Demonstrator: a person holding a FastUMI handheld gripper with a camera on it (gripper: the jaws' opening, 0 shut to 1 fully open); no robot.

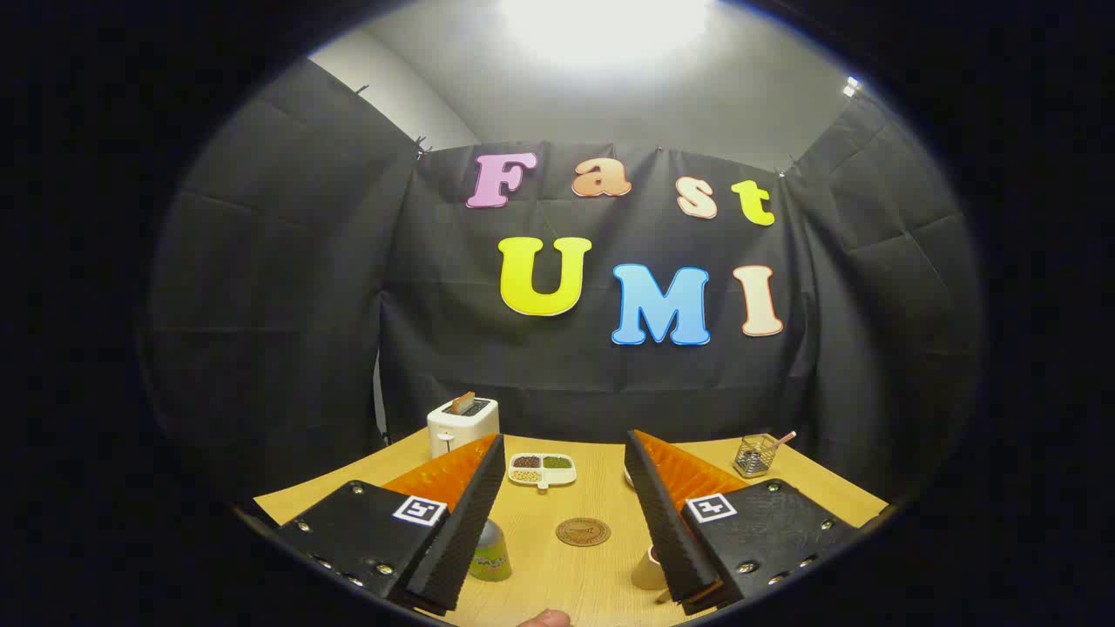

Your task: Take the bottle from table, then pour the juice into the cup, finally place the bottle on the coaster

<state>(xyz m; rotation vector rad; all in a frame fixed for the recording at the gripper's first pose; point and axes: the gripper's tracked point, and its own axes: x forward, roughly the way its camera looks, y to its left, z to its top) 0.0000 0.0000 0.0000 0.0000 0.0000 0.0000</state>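
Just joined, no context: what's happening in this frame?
A person is holding a handheld gripper over a wooden table; nothing is grasped. The tongs are open with only air between them. The bottle stands low beside the left finger, partly hidden by it, and the cup sits by the right finger. The round coaster lies bare between the fingers, ahead of both. Beyond are a divided snack dish, a toaster and a wire holder.

claw (564, 453) spread wide, fingers empty, above the table.
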